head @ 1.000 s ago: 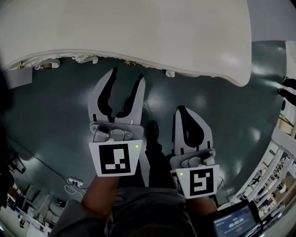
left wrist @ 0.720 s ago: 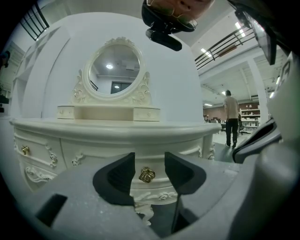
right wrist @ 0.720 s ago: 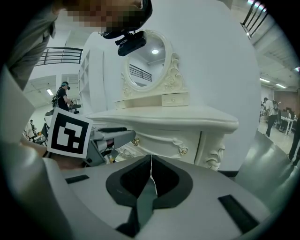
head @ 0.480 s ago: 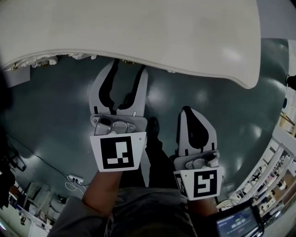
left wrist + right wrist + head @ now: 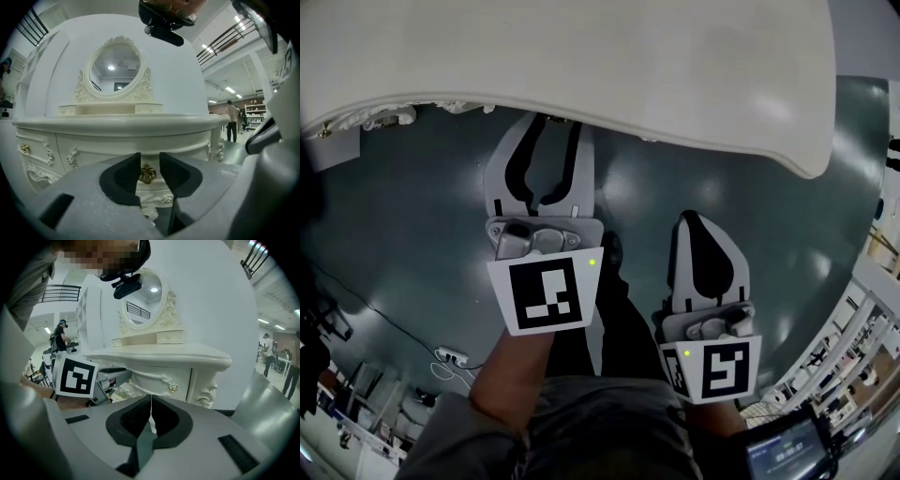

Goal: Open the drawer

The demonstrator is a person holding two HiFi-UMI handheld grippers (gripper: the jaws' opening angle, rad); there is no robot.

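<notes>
My left gripper (image 5: 553, 131) has just been closing around the gold knob (image 5: 147, 174), not yet pinching it; my right gripper (image 5: 698, 225) is pressed together. Cream dresser top (image 5: 581, 56), glossy grey-green floor (image 5: 412, 206).

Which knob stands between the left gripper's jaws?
The centre knob: the jaws of the left gripper have just been closing around it. The other knob sits far left.

Hidden under overhanging tabletop (image 5: 581, 56) in head view: tips of left gripper (image 5: 553, 141) (jaws just closing in, gold knob (image 5: 147, 174) between them) and front of drawer (image 5: 103, 149). Masked by gripper body in left gripper view: lower carving of dressing table (image 5: 47, 150). Too small for detail: distant figure (image 5: 231, 121).
</notes>
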